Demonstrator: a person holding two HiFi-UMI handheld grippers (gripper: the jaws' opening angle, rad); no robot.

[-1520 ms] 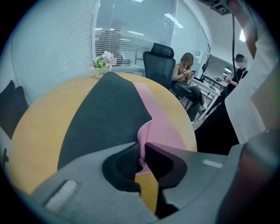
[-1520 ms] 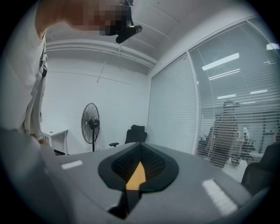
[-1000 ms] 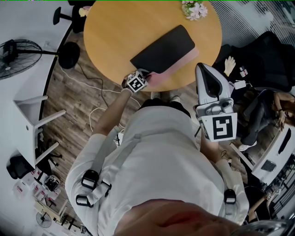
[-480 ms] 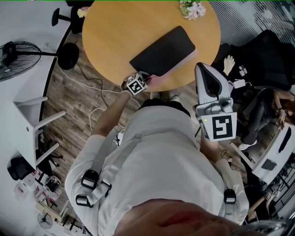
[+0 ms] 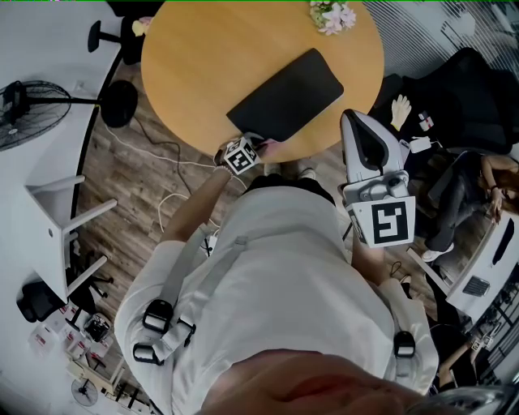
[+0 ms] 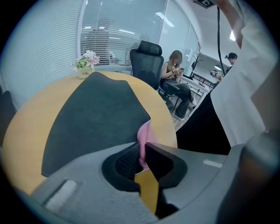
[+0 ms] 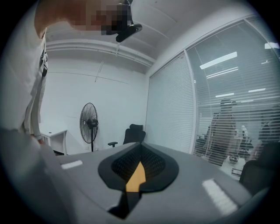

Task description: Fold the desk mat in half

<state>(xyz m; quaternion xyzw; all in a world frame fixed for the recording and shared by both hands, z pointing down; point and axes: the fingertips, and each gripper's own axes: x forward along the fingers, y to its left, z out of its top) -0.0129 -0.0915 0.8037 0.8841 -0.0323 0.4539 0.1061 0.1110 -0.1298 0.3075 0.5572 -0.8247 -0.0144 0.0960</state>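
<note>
Closest to the body, the right gripper (image 5: 358, 121) is held at chest height beside the white shirt, off the table's edge, its smooth grey shell ending in a cube with a square black-and-white marker. In its own view its two jaws, lined with a fine ribbed black padding, are pressed together (image 7: 139, 162) with nothing between them. Lower and ahead, the left gripper (image 5: 261, 146) sits at the near rim of the table (image 5: 195, 57). Its jaws are closed tight (image 6: 141, 151) on a thin pink edge (image 6: 143, 136) of the desk mat (image 6: 96, 118), and that soft strip rises off the wood into the pinch. The desk mat (image 5: 284, 95) is a flat rectangle with rounded corners. Its upper face is matte and charcoal-dark, with pink showing only at the gripped near corner. It lies slantwise across the near right part of the round tabletop, a smooth disc of warm orange-tan wood (image 6: 26, 131). Past the mat, at the far rim, stands a small pot of pale pink flowers (image 5: 331, 16) (image 6: 86, 63). Beyond the table the left gripper view shows a black high-backed office chair (image 6: 148, 61) and a seated person (image 6: 177, 83) before slatted blinds. A round caged pedestal fan (image 5: 20, 101) (image 7: 89, 124) stands off to the side on the wood-plank floor (image 5: 138, 186).
</note>
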